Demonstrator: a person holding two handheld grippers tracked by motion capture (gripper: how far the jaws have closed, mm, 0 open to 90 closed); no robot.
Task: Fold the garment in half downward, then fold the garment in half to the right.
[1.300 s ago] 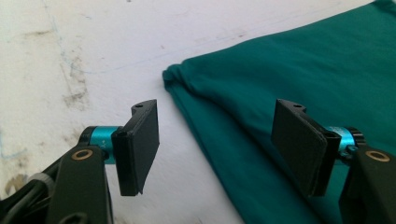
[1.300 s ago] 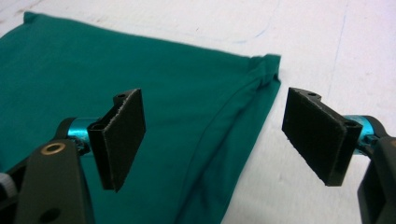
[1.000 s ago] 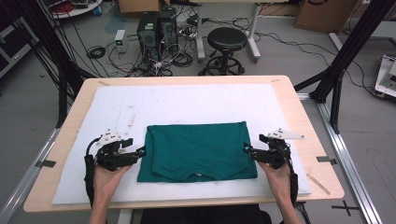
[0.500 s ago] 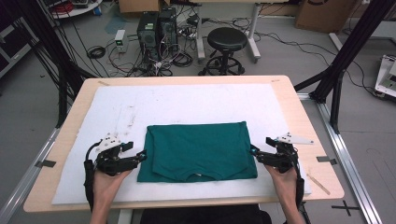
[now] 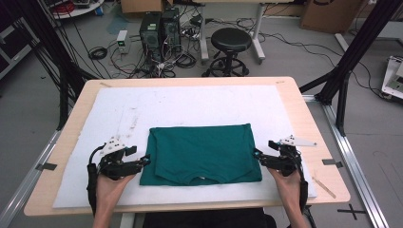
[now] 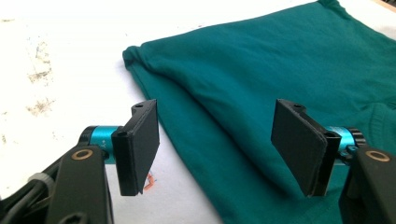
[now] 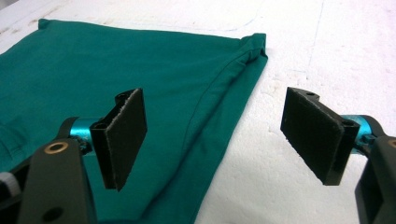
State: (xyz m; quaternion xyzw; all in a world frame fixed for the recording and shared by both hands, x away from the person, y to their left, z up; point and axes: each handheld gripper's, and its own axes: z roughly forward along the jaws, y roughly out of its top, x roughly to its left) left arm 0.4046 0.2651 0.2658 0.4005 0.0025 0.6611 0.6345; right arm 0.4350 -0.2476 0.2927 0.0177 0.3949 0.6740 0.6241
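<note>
Flanking folded green shirt (image 5: 202, 153): open tools

Plain teal-green folded T-shirt (image 5: 202, 154), white foam mat (image 5: 190, 107) under the T-shirt with brownish smudges toward its left, pale wood worktop (image 5: 311, 137) around the mat, black left gripper (image 6: 215, 154) and right gripper (image 7: 219, 140) with matte black jaws and turquoise metal fittings
</note>
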